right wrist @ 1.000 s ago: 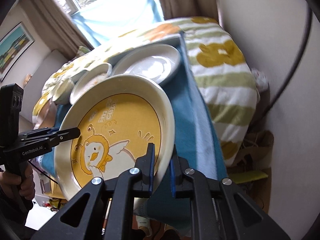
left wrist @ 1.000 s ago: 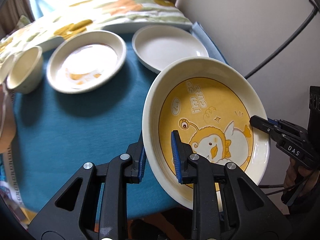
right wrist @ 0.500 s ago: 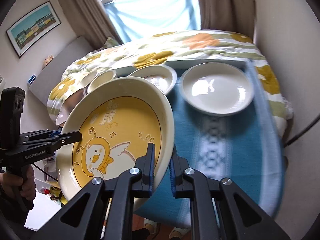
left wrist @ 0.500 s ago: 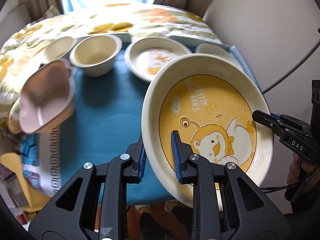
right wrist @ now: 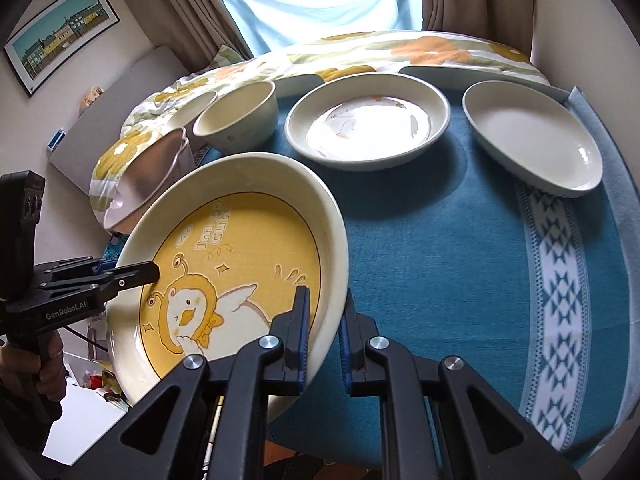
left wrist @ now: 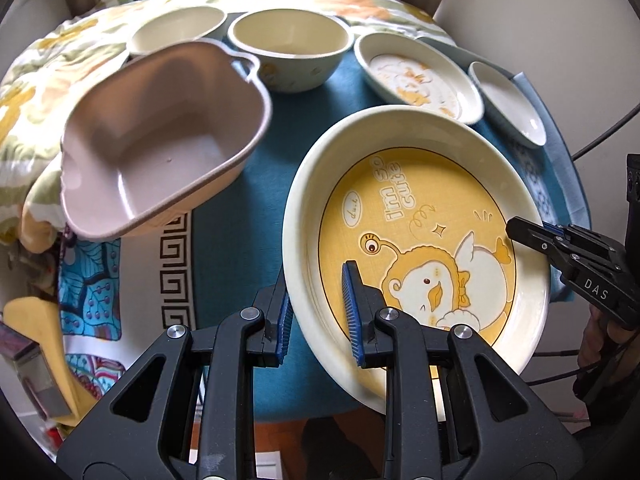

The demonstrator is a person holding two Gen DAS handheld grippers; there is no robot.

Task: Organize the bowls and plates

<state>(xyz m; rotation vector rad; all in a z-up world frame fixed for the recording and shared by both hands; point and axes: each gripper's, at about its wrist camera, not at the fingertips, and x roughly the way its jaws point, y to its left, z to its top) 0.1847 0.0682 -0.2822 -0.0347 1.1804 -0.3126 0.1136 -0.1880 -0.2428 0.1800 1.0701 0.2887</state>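
A large cream plate [left wrist: 416, 216] [right wrist: 240, 248] with a yellow cartoon duck hangs tilted over the near left part of the blue tablecloth [right wrist: 440, 260]. My left gripper [left wrist: 318, 314] is shut on its left rim, one pad inside and one outside. My right gripper [right wrist: 323, 338] is shut on the opposite rim. Each gripper shows in the other's view, the right gripper [left wrist: 520, 232] at the plate's right edge and the left gripper [right wrist: 148, 272] at its left edge. Both are held by hands.
A pink square bowl [left wrist: 160, 140] [right wrist: 148, 176] stands close on the left. Behind lie two cream bowls [left wrist: 288, 52] [left wrist: 176, 32], a shallow printed plate [left wrist: 416, 76] [right wrist: 368, 124] and a plain white plate [left wrist: 508, 100] [right wrist: 532, 136]. A floral quilt [right wrist: 400, 52] borders the far side.
Both grippers have carried the duck plate leftward along the table and slightly down. The pink bowl and cream bowls now fill the left wrist view. Neither grip has altered.
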